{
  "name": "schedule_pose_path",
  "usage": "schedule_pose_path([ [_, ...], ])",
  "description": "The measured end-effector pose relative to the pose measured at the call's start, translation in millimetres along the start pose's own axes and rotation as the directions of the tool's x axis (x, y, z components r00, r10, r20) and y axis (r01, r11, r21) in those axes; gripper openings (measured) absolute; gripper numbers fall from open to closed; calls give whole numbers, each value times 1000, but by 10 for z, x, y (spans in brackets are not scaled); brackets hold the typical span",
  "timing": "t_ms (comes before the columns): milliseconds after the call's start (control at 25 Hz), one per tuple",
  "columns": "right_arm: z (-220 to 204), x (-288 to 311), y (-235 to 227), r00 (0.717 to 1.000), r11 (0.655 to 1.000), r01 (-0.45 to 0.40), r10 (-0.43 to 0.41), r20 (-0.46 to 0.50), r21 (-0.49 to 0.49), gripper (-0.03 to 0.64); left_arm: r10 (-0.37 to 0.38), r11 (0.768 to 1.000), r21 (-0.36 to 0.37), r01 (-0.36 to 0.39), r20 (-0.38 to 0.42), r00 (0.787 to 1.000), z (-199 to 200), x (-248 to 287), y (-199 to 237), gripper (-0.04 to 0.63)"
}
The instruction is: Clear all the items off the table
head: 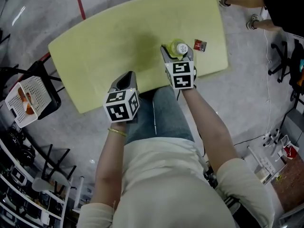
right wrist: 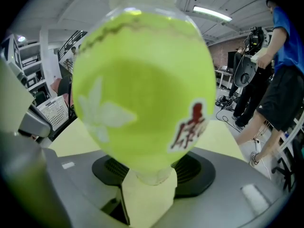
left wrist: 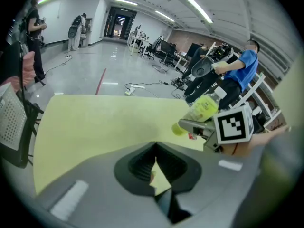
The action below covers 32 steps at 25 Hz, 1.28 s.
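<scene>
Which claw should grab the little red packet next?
Left, probably. The right claw is shut on the bottle, so it is busy. The left claw is shut and empty, though the packet lies nearer the right one.

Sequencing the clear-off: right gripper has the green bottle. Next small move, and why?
Probably carry the green bottle leftward over the table toward the white basket on the chair beside it. The right gripper is shut on the bottle, which appears lifted off the table, so only transport is left. The red packet can wait; the left gripper is shut and empty.
</scene>
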State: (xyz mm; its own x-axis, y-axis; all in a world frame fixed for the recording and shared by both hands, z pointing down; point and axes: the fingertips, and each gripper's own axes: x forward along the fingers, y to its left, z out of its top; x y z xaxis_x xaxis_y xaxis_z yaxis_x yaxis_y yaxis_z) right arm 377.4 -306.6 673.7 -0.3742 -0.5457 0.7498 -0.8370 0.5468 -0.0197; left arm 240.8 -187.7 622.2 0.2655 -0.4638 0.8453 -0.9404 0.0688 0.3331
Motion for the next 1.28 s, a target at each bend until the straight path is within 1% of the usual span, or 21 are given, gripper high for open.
schedule_pose_path([
  [240, 200, -313, 122, 1000, 1000, 1, -1, 30, -9, 261, -12, 1000, 22, 12, 9, 1000, 60, -165, -14, 9],
  [640, 504, -1011, 254, 996, 999, 21, -23, 81, 28, 261, -74, 991, 115, 70, 24, 997, 254, -464, -226, 9],
  [800, 549, -1285, 272, 995, 996, 31, -38, 90, 78, 262, -102, 982, 162, 95, 36, 994, 381, -578, -346, 9],
  [1040, 573, -1595, 366, 992, 995, 54, -63, 106, 83, 262, -148, 962, 234, 137, 30, 988, 503, -737, -449, 9],
  [1160, 587, -1732, 428, 991, 995, 60, -68, 112, 78, 262, -155, 958, 252, 141, 35, 987, 528, -821, -461, 9],
  [1280, 633, -1854, 474, 990, 996, 56, -65, 125, 74, 262, -154, 958, 253, 136, 54, 987, 566, -920, -478, 9],
])
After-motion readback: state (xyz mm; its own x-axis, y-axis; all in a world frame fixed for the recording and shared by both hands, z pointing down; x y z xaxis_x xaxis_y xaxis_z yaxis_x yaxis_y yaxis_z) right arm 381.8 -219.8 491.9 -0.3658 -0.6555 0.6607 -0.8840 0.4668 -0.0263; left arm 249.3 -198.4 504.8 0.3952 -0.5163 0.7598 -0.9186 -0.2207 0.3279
